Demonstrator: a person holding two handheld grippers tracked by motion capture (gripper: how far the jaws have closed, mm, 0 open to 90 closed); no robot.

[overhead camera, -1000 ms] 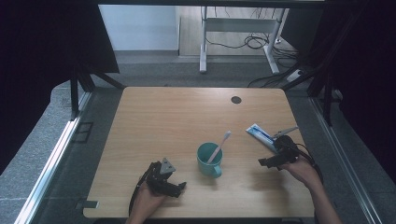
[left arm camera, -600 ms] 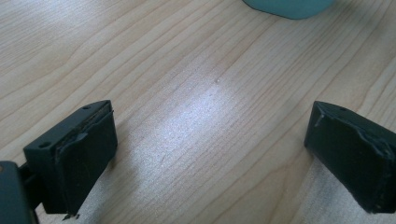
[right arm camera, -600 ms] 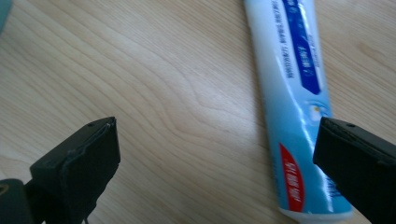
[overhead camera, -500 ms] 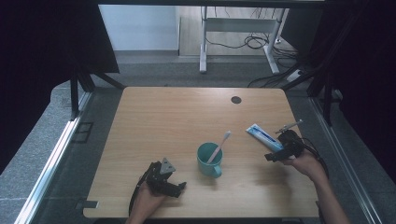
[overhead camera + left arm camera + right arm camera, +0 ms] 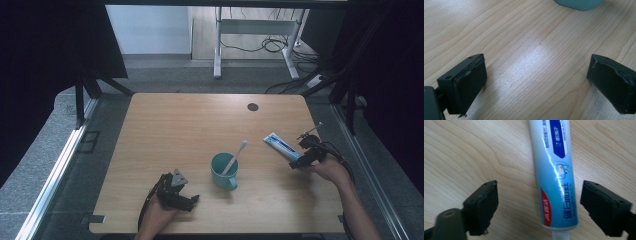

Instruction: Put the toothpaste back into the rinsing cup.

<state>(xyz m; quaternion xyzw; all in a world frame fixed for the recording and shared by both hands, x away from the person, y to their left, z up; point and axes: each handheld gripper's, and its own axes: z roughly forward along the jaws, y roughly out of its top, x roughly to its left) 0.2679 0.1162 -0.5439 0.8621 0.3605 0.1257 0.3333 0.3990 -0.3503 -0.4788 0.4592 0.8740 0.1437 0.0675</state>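
Observation:
A teal mug (image 5: 223, 171) stands near the middle of the wooden table (image 5: 190, 125), with a white toothbrush (image 5: 235, 155) leaning in it. A blue and white toothpaste tube (image 5: 281, 145) lies flat to the mug's right. My right gripper (image 5: 299, 161) is open at the tube's near end; in the right gripper view the tube (image 5: 556, 175) lies between the two spread jaws, untouched. My left gripper (image 5: 191, 201) rests open on the table to the front left of the mug, with bare wood between its jaws (image 5: 536, 75). The mug's base (image 5: 579, 3) shows at the top edge.
A small dark round cap (image 5: 252, 106) sits in the tabletop near the far edge. Beyond the table stand a white desk frame (image 5: 260, 35) and cables on the floor. A metal rail (image 5: 55, 170) runs along the left side.
My right gripper has moved from the front right toward the toothpaste tube and now straddles its near end. The left gripper, mug and toothbrush have stayed put.

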